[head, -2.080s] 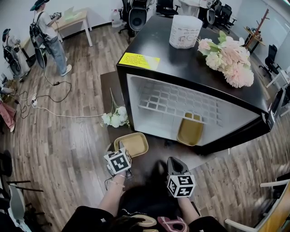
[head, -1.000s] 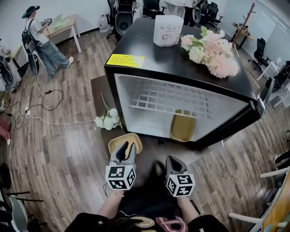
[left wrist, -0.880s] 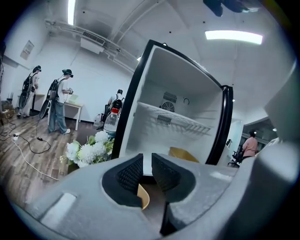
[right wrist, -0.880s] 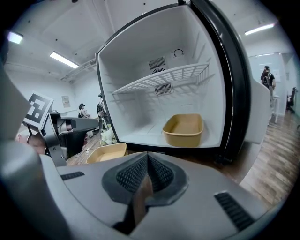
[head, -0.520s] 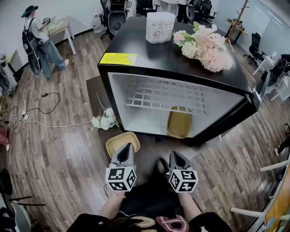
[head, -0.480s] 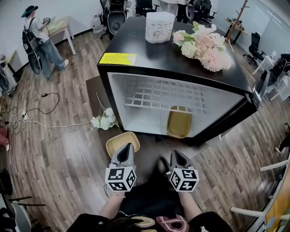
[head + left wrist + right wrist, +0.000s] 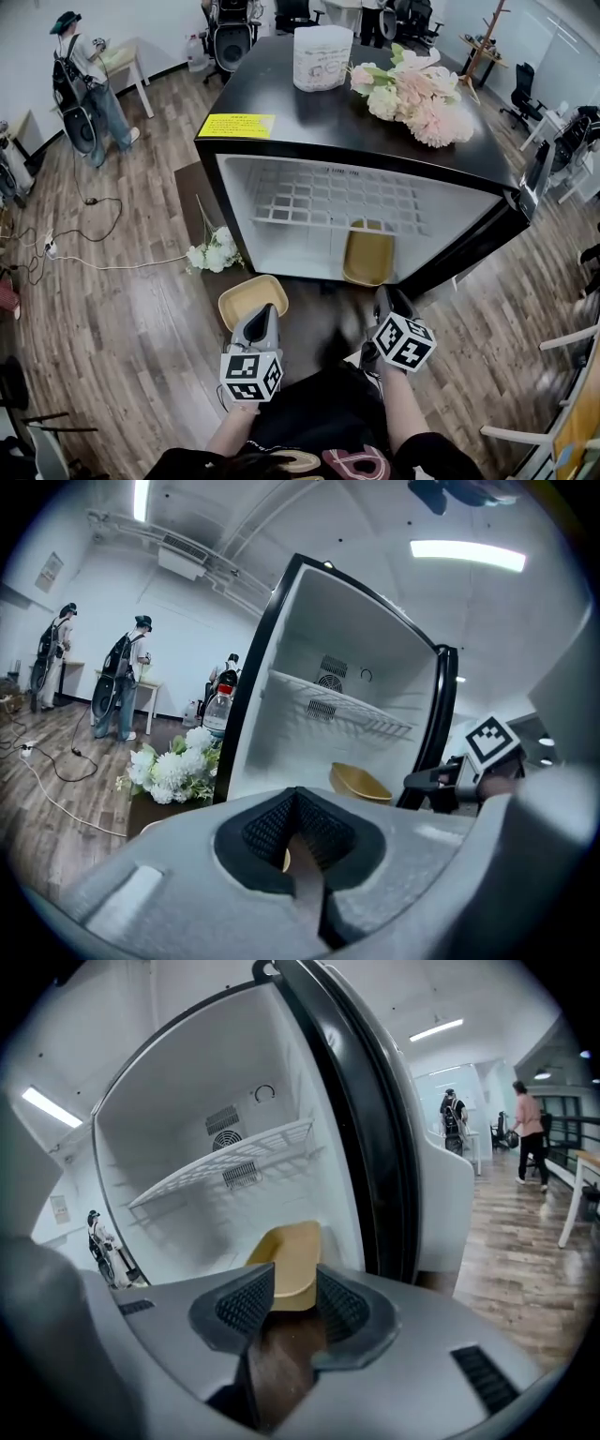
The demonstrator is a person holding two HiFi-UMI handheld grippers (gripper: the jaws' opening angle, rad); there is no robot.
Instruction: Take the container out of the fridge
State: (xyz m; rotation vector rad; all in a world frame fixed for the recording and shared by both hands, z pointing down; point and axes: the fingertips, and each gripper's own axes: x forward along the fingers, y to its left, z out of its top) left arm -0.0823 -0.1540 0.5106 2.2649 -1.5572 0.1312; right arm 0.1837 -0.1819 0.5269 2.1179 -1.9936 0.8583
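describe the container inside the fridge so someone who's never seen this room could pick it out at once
Find the black fridge, open, with a white interior. On its floor, under the wire shelf and toward the right, sits a shallow mustard-yellow container. Its lookalike lies outside, in front of the fridge near the white flowers; this one is inside.

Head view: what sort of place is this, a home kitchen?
Likely an open office or lab, not a kitchen: an office chair, a desk and a coat stand.
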